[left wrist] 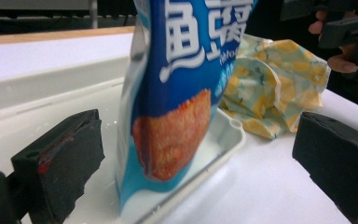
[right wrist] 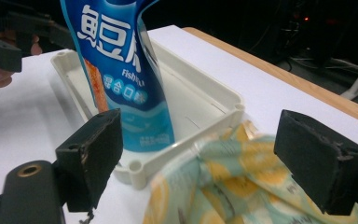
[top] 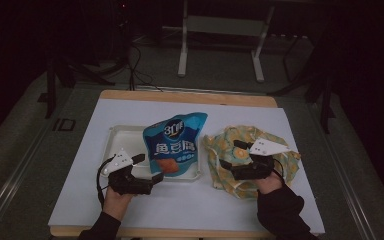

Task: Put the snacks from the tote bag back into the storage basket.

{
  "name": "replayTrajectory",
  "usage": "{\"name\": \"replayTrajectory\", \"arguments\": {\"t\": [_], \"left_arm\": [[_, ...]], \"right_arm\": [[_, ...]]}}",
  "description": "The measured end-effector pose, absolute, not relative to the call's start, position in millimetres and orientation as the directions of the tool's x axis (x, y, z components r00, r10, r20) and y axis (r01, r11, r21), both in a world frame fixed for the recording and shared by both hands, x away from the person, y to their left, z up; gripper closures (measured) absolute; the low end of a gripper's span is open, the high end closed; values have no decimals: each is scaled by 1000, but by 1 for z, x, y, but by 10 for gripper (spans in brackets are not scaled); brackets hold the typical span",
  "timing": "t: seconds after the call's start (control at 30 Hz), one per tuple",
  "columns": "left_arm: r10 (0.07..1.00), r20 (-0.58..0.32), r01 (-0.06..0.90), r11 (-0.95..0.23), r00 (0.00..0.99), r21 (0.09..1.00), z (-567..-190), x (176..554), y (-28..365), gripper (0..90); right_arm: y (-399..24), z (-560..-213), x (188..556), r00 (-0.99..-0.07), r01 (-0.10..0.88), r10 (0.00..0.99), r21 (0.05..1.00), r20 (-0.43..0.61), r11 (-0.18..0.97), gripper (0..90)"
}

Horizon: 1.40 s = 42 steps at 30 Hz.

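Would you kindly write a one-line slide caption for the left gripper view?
Blue snack pouch standing upright in a white tray between open jaws, patterned cloth beside it.

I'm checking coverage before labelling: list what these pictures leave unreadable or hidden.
- Snack bag: top cut off by the frame edge in both gripper views.
- White tray: its middle hidden behind the bag in the high view.
- Patterned cloth: blurred, near part cut off in the right gripper view.

Blue snack pouch (right wrist: 130,79) upright in white tray (right wrist: 205,100) — patterned cloth (right wrist: 242,186) beside.
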<state>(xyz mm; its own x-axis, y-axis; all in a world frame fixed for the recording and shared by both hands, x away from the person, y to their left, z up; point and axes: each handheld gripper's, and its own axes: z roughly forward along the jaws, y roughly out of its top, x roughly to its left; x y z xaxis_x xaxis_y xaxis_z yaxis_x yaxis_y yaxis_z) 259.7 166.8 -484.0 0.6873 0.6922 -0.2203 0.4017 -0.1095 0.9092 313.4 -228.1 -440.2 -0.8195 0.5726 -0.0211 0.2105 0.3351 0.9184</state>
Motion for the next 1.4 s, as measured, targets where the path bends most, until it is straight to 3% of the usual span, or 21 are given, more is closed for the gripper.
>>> {"name": "replayTrajectory", "arguments": {"t": [0.57, 0.83, 1.4], "left_arm": [[602, -226, 391, -156, 766, 907, -499, 234, 151, 24], [569, -179, 351, -208, 803, 913, -499, 229, 137, 24], [481, -166, 316, -249, 861, 916, -505, 239, 112, 24]], "right_arm": [[-272, -454, 289, -800, 248, 600, 912, 2, 327, 153], [-290, -463, 278, -784, 258, 621, 905, -8, 337, 150], [-329, -469, 253, -668, 270, 744, 927, -13, 258, 143]]}}
